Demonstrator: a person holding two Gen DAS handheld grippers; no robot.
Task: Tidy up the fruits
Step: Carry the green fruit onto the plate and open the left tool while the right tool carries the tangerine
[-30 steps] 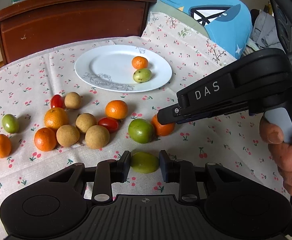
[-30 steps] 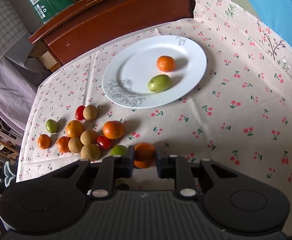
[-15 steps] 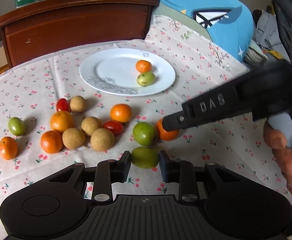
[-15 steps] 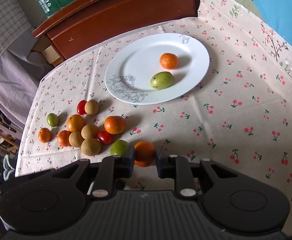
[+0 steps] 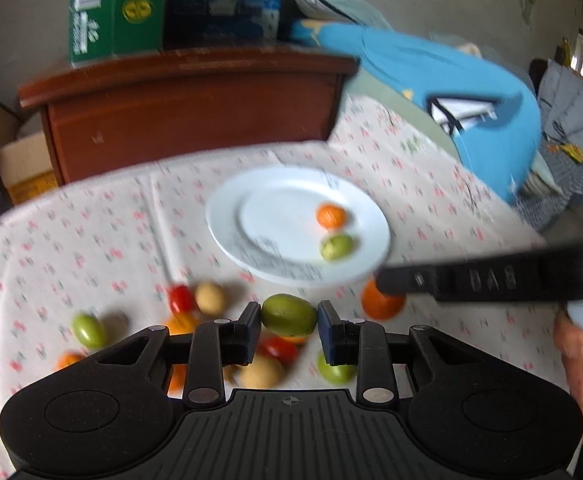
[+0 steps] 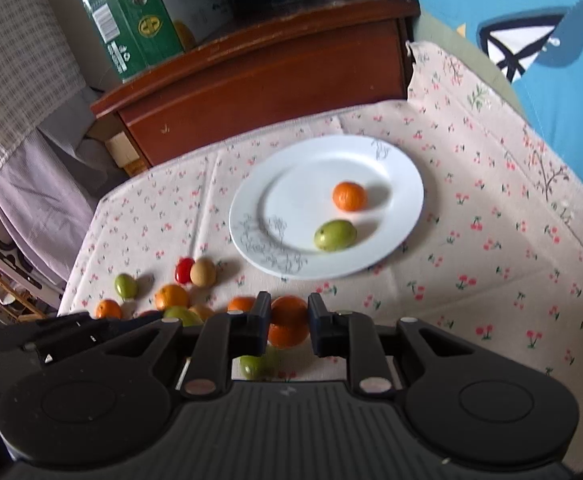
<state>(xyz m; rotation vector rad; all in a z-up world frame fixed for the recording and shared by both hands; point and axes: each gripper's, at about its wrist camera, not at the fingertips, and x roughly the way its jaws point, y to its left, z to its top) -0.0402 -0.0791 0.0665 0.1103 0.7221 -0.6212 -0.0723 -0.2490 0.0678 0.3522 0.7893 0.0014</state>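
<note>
Left wrist: downward over table, blurred | Right wrist: downward, from the right | Shared: white plate (image 5: 227,216) (image 6: 247,216), loose fruit

We see the plate (image 6: 251,216) at mid-table with two fruits (image 6: 349,196) on its right half, one behind the other. A fruit cluster (image 6: 171,296) lies on the cloth (image 6: 491,280) to the plate's front left. Behind the table stands a cabinet (image 6: 271,80), boxes (image 6: 131,20) on top.

The right gripper (image 6: 289,322) clamps an orange fruit (image 6: 288,326) near the white plate (image 6: 391,248).
</note>
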